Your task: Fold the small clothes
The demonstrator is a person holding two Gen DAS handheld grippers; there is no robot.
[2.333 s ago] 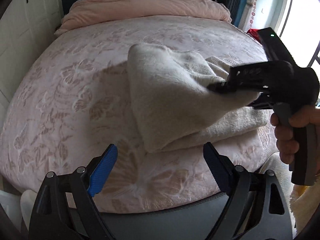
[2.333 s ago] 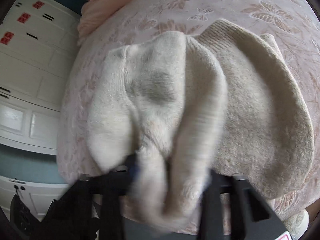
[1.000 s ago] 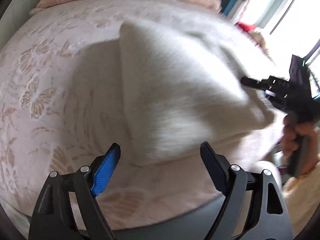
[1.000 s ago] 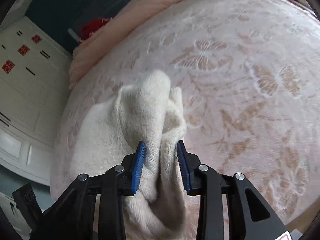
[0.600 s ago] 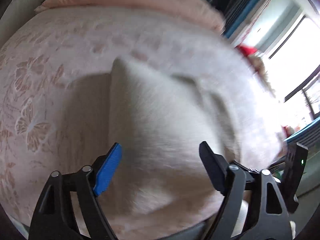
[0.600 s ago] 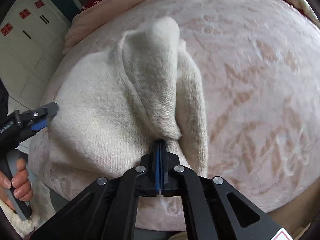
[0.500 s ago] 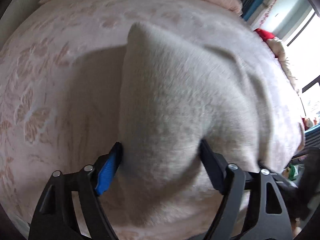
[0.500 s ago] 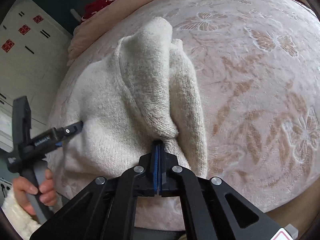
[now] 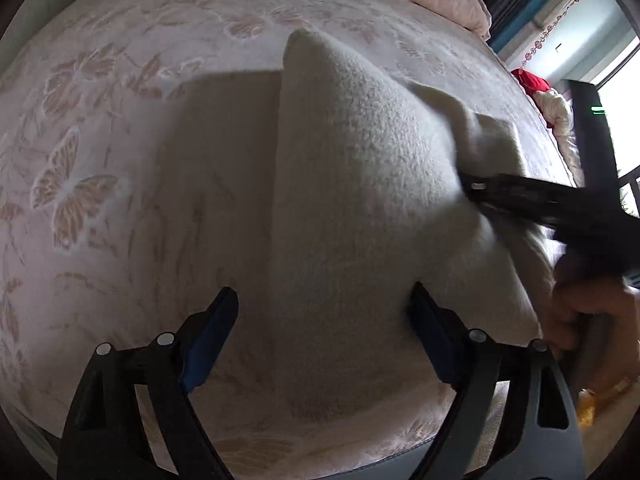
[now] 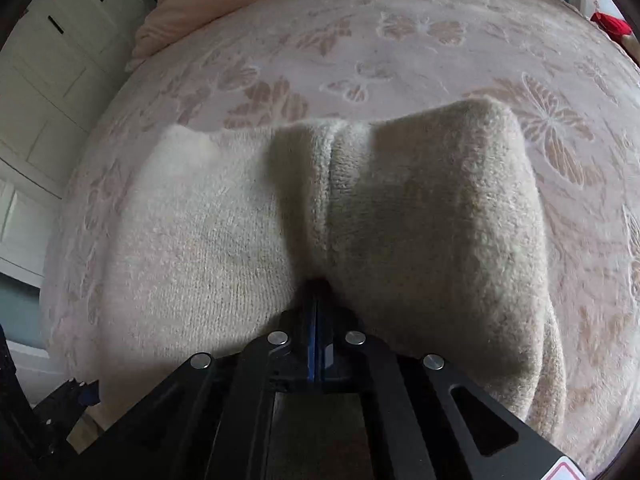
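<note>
While the fold is under way, my left claw (image 9: 320,336) hangs over the near edge of the bed (image 9: 100,128) with its jaws spread wide and opening a little further; the near end of the cream sweater (image 9: 360,184) lies between the blue pads (image 9: 208,340), but neither pad presses on it, so this claw holds nothing. Left of the sweater, its shadow falls on the pink butterfly-patterned bedspread (image 10: 440,48).

The sweater, a thick, fuzzy knit, sits toward the near edge of the bed, already doubled into a bulky stack, one far corner standing up in a soft peak. It looks heavy and limp, and I judge that it will sag wherever it is unsupported.

To the right, my right claw (image 10: 316,312) is clamped fully closed on a pinch of the knit at the near side of the stack. In the right wrist view the cloth puckers into a ridge running away from the tips, with the paler layer to the left and the greyer, shaded lobe to the right. The left wrist view shows this claw biting the sweater's right flank, with the person's hand (image 9: 580,320) on its handle.

As I judge it, the step in hand is carrying the gripped layer across to complete a fold. Next, the left claw must close on the near edge so both lay the layer flat, edges matched.
</note>
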